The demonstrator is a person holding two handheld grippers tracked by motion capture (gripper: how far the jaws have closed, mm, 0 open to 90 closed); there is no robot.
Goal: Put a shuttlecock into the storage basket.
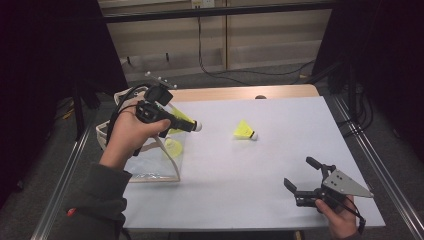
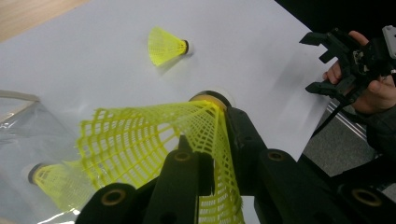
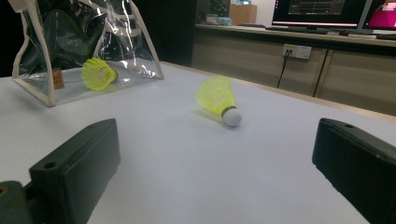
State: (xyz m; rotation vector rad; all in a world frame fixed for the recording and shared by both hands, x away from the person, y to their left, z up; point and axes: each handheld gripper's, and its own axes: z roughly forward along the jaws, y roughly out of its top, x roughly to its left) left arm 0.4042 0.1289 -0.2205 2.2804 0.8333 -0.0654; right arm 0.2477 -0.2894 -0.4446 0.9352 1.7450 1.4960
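Left gripper [image 1: 187,125] clamped on yellow shuttlecock [image 2: 154,140] above bag's [image 1: 150,172] edge, right gripper [image 1: 302,175] wide open, empty.

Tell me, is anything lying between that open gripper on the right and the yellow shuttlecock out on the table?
Nothing visible does. Between the right gripper, whose jaws stand wide apart, and the loose shuttlecock there is only bare white table. The clear bag with another shuttlecock inside stands off to the side, out of that path.

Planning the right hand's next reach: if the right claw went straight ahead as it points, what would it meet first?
Probably the loose shuttlecock lying on the table; it sits nearly centred ahead of the open right claw, though depth is uncertain.
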